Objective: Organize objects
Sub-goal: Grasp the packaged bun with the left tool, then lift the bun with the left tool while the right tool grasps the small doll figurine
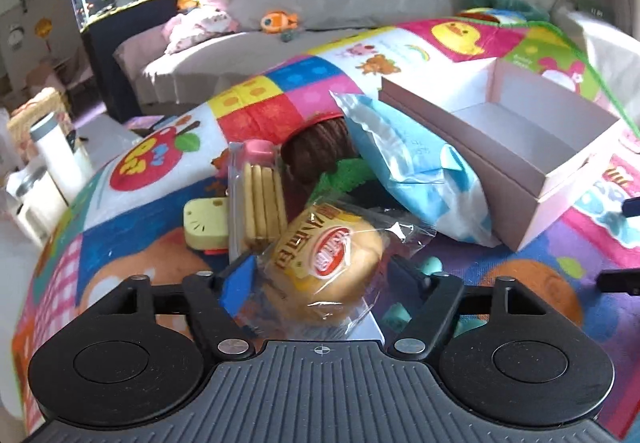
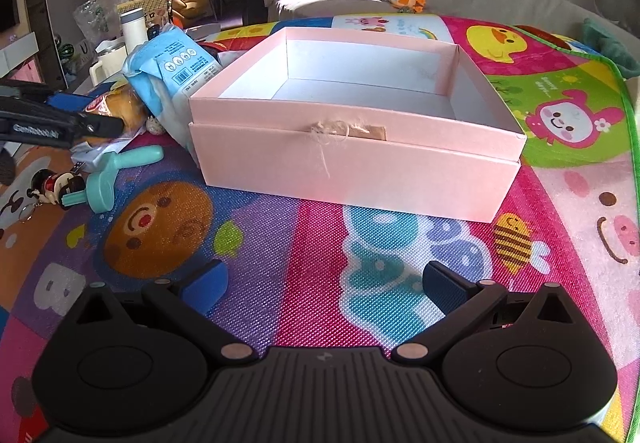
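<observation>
One pink box (image 2: 356, 159) stands open on the play mat (image 2: 320, 283), its two stacked shells showing. Beside its left wall — one blue tissue pack (image 2: 172, 83), one biscuit pack (image 1: 260, 199). Left tongs (image 1: 316, 283) grip one wrapped bun (image 1: 328, 263), red label unreadable; their arm reads "GenRobot.AI". Right tongs (image 2: 324, 283) spread open, holding nothing.

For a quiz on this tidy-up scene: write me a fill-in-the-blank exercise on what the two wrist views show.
1. The left gripper is around a wrapped ____.
2. The pink box on the play mat holds ____ inside.
3. The right gripper has its fingers ____, with only mat between them.
4. The blue packet leans against the ____.

Missing words: bread bun; nothing; open; pink box
</observation>
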The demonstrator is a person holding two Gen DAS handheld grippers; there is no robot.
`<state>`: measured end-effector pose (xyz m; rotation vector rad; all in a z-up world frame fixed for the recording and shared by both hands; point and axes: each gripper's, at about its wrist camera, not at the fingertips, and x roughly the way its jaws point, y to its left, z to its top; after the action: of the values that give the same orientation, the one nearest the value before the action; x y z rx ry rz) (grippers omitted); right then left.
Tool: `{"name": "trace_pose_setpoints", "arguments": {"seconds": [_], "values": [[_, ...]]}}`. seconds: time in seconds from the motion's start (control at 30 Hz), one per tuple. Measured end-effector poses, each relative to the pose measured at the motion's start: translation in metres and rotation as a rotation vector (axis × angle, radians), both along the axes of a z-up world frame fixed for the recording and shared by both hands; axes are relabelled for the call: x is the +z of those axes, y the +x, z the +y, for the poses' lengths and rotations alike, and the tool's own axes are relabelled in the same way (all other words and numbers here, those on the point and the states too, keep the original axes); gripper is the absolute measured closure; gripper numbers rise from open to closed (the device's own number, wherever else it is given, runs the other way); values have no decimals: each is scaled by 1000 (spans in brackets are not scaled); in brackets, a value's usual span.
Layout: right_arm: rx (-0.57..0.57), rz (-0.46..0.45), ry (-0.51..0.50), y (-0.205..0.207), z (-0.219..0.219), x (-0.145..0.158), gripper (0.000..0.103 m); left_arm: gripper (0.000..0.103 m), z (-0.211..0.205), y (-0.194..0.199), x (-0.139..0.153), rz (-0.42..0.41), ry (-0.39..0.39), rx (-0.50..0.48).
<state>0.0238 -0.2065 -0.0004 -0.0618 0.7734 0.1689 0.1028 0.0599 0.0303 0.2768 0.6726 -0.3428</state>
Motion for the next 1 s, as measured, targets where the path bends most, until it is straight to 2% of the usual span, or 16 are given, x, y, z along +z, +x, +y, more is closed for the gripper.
{"name": "trace_pose_setpoints", "arguments": {"seconds": [0.07, 0.13, 0.23, 0.33, 0.43, 0.57, 0.6, 0.63, 0.67, 0.73, 0.8, 0.9, 1.0], "values": [[0, 0, 1, 0, 0, 0, 0, 27, -1, 5, 1, -2, -32, 30], [0, 0, 0, 0, 0, 0, 0, 35, 4, 6, 4, 3, -80, 62], [0, 1, -1, 0, 0, 0, 0, 39, 17, 0, 9, 10, -169, 94], [19, 2, -1, 0, 2, 2, 0, 41, 31, -18, 16, -16, -211, 142], [133, -23, 33, -5, 17, 14, 0, 42, 51, -45, 29, -49, -287, 195], [360, -116, 21, -17, 67, 40, 0, 42, 81, -81, 49, -97, -349, 297], [414, -136, 14, -18, 82, 44, 3, 42, 88, -88, 53, -103, -359, 322], [470, -150, 8, -19, 99, 47, 13, 42, 95, -95, 56, -109, -367, 349], [526, -157, -3, -18, 116, 48, 18, 42, 102, -102, 59, -113, -374, 374], [623, -179, -68, -16, 152, 44, 40, 42, 111, -114, 63, -121, -379, 401], [678, -206, -150, -12, 184, 35, 46, 42, 115, -125, 64, -132, -369, 417], [716, -204, -228, 1, 214, 24, 49, 42, 113, -139, 64, -144, -341, 418], [719, -141, -244, 15, 223, 20, 71, 42, 111, -144, 63, -135, -345, 407]]}}
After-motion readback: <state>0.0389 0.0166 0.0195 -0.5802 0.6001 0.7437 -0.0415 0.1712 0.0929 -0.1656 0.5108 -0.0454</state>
